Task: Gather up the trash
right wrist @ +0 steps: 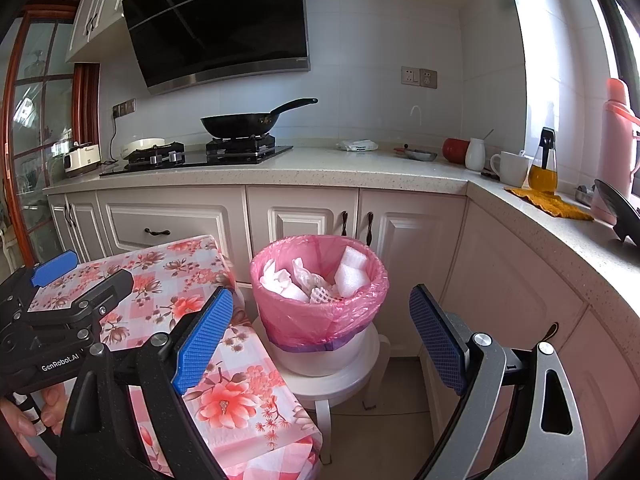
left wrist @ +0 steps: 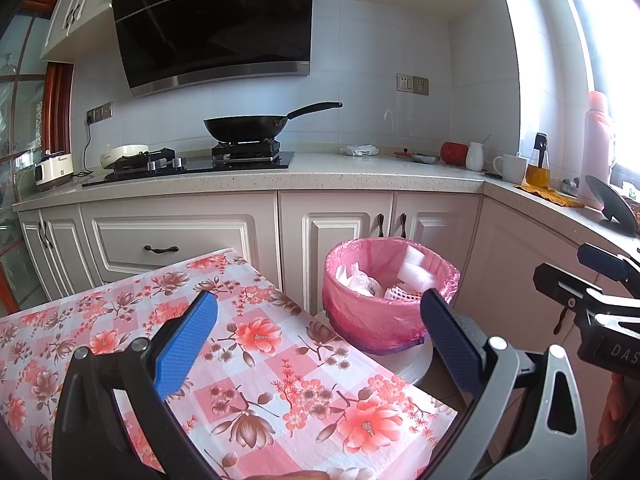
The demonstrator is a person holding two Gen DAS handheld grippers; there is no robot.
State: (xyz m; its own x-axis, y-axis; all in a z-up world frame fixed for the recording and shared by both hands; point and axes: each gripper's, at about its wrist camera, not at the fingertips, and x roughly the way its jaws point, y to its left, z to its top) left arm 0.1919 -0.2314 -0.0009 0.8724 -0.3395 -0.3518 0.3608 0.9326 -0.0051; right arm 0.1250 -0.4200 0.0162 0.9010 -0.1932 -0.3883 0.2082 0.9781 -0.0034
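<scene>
A: From the left, what does the left gripper (left wrist: pixel 318 332) show?

B: Its blue-padded fingers (left wrist: pixel 186 344) stand wide apart with nothing between them. It hangs over the table with the pink floral checked cloth (left wrist: pixel 280 360), whose top carries no loose objects.

A: And the trash?

B: White foam pieces and crumpled paper (right wrist: pixel 316 276) lie inside the round bin lined with a pink plastic bag (right wrist: pixel 320 320), which stands on a white round stool (right wrist: pixel 340 380) just beside the table's right edge, in front of the cream kitchen cabinets (right wrist: pixel 300 216).

A: The right gripper (right wrist: pixel 320 334)?

B: Equally spread and empty, touching nothing; the bin appears between its fingers, farther off. A hand (right wrist: pixel 40 412) grips the left tool's handle at the lower left of the right wrist view.
</scene>
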